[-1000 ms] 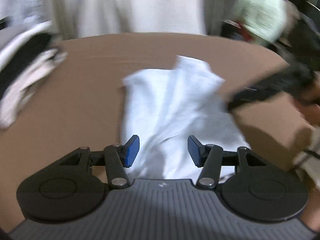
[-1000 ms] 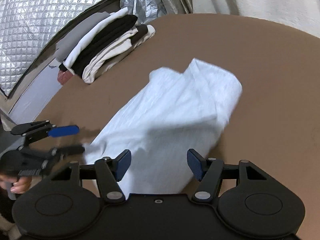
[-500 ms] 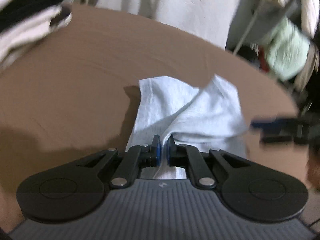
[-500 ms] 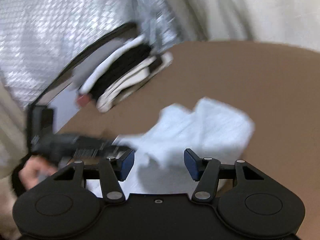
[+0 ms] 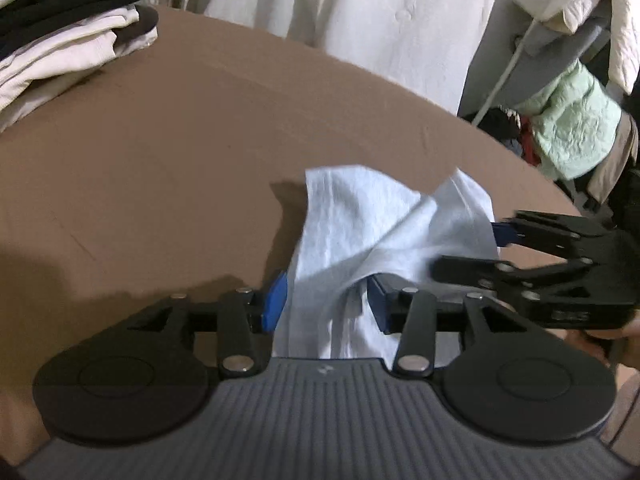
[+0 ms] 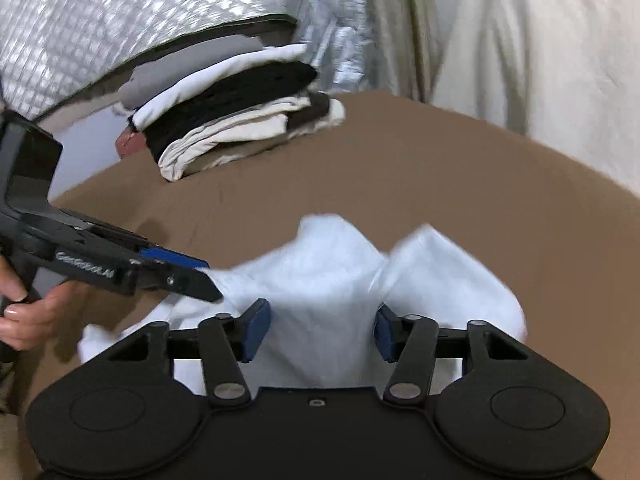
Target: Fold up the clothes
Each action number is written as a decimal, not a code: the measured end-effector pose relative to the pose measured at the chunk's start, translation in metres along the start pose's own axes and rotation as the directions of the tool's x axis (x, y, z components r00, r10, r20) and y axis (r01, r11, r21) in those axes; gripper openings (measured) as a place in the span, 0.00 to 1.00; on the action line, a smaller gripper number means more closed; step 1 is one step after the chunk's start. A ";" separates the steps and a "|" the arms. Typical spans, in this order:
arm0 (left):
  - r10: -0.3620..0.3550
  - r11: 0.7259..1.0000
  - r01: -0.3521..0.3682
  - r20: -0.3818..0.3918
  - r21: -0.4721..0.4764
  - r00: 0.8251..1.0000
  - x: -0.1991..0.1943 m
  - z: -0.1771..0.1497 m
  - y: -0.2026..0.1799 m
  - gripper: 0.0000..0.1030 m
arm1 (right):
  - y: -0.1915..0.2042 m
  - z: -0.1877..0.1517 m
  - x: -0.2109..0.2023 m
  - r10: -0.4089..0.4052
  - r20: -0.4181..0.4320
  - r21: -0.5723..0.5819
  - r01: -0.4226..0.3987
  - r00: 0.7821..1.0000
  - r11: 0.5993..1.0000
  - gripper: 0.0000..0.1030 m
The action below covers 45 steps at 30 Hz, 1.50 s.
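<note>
a crumpled pale blue cotton garment [image 5: 384, 240] lies bunched mid-way across the round brown table [image 5: 168, 168], well apart from the stack of folded clothes [image 6: 232, 120]. half a second ago the left gripper [image 5: 326, 300] pinched it; now its jaws stand apart around the cloth, suggesting a release. the right gripper [image 6: 320, 334] hangs over it, jaws apart.

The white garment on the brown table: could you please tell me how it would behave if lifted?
Probably floppy: the white garment bunches and creases between the open jaws of the left gripper. Likely light: its far corners seem raised off the brown table.
</note>
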<state>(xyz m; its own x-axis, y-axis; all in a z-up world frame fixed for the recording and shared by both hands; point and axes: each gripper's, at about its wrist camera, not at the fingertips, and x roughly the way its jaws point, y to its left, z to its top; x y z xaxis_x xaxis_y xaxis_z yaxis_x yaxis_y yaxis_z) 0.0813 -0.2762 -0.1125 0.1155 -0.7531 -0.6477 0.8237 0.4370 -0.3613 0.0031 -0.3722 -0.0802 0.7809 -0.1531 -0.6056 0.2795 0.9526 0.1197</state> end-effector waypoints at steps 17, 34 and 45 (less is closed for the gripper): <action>-0.084 0.996 0.084 -0.011 0.038 0.996 0.014 0.001 0.003 0.66 | -0.060 0.039 -0.004 0.107 0.236 0.423 -0.201 0.966 0.884 0.56; -0.088 0.995 0.093 -0.145 0.028 0.985 -0.032 -0.026 -0.010 0.65 | 0.031 -0.063 -0.054 -0.053 -0.353 0.318 0.173 0.934 0.932 0.69; 0.279 0.960 -0.281 -0.130 0.002 0.951 -0.050 -0.042 0.022 0.03 | 0.039 -0.087 -0.064 -0.014 -0.381 0.319 0.146 0.924 0.937 0.66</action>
<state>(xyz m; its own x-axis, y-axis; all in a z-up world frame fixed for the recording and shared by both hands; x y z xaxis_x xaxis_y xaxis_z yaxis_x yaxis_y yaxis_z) 0.0707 -0.2084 -0.1160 0.2674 -0.5303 -0.8045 0.7590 0.6304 -0.1632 -0.0847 -0.3023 -0.1050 0.5050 -0.0546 -0.8614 0.5535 0.7863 0.2747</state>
